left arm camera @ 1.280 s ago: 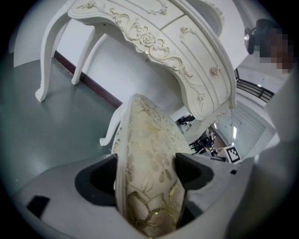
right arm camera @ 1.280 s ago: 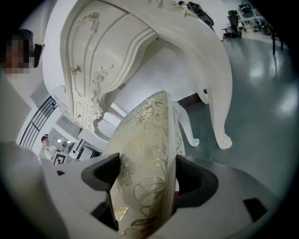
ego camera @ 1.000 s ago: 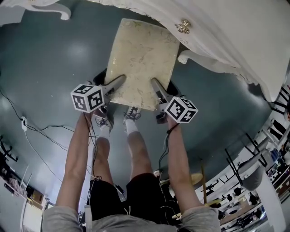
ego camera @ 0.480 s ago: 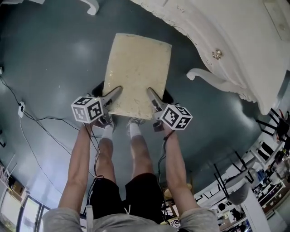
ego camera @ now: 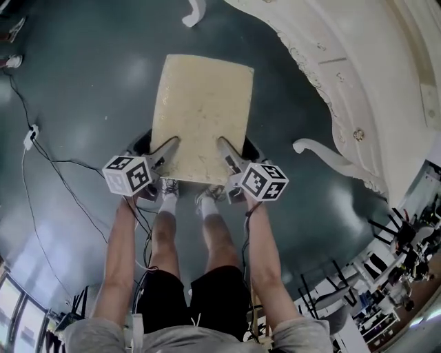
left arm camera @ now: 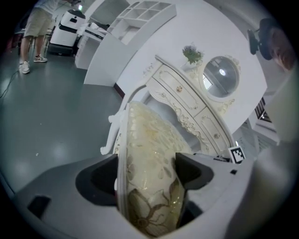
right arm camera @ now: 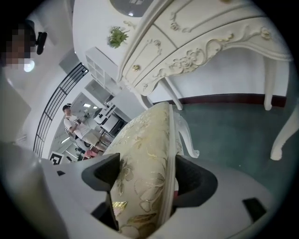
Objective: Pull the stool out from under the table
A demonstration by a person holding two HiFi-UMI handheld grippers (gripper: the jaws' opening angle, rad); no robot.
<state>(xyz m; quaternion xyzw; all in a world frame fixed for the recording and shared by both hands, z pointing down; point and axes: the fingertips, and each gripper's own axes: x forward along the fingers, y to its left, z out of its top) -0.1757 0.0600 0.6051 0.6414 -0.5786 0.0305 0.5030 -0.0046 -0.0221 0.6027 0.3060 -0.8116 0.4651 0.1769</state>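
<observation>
The stool (ego camera: 200,110), with a cream, gold-patterned cushion, stands on the dark floor fully outside the white ornate table (ego camera: 372,76). My left gripper (ego camera: 167,146) is shut on the near left edge of its seat. Shut on the near right edge is my right gripper (ego camera: 225,147). In the left gripper view the cushion (left arm camera: 149,154) fills the gap between the jaws of the left gripper (left arm camera: 147,172). The right gripper view shows the same cushion (right arm camera: 142,163) pinched by the right gripper (right arm camera: 145,175). The stool's legs are mostly hidden under the seat.
A curved table leg (ego camera: 324,153) stands right of the stool, another leg (ego camera: 194,10) at the top. Cables (ego camera: 55,169) and a power strip (ego camera: 29,138) lie on the floor at left. The person's feet (ego camera: 169,187) are just behind the stool. A bystander (left arm camera: 32,28) stands far left.
The stool has come out from under the table toward the person, both grippers still on its near edge. The table has slid away to the right of the view.
</observation>
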